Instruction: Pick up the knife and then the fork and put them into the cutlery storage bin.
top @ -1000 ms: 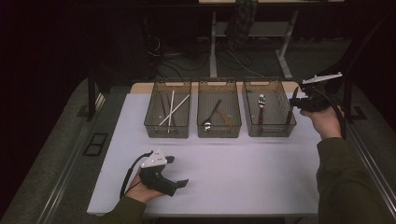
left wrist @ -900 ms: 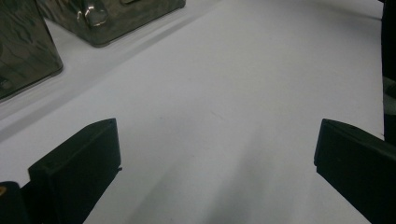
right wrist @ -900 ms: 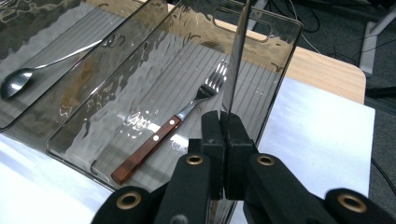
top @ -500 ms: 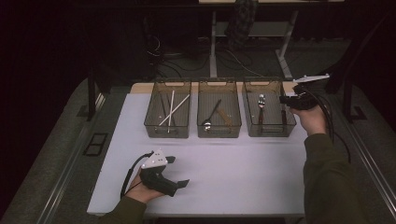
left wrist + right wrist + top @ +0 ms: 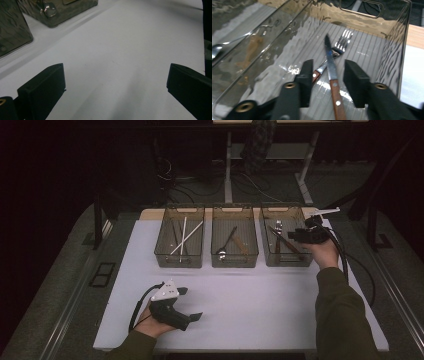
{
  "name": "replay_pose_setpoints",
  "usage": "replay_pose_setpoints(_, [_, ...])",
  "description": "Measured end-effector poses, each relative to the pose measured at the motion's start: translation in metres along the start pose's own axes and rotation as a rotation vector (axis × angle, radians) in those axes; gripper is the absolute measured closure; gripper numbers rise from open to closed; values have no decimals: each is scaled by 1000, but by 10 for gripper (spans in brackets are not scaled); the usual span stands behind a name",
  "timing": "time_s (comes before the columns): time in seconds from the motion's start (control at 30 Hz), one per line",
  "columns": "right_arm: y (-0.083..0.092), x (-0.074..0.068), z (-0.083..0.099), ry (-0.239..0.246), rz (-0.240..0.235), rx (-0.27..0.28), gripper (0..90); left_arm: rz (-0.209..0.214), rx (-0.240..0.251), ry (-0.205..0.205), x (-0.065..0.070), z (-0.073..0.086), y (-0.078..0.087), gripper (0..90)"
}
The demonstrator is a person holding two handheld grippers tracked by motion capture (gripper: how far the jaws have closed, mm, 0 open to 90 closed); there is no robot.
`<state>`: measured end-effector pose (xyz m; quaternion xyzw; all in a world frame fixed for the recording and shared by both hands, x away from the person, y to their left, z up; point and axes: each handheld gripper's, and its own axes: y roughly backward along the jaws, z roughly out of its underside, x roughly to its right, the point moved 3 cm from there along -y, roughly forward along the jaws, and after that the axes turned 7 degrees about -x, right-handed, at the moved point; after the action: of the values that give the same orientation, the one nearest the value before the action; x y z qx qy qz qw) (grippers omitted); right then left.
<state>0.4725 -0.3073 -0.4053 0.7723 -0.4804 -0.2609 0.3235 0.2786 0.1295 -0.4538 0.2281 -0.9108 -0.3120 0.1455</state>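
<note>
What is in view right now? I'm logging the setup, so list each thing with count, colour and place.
table: one, white, centre.
bins: three, clear smoky, in a row at the far side.
chopsticks: several, white and dark, left bin.
spoon: one, metal, middle bin.
knife: one, steel with wooden handle, right bin.
fork: one, steel, right bin, under the knife.
left gripper: black, open, on the table.
right gripper: black, open, astride the knife.
</note>
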Motion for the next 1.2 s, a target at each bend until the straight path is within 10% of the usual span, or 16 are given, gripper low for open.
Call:
replay_pose_setpoints(0.33, [16,-5,24,-12,-80,72,384,2,-1,-9,0,0,-1,8])
replay_pose_setpoints(1.2, [49,-74,93,182,-182,133,178,10,-5,-2,-3,2,2,0])
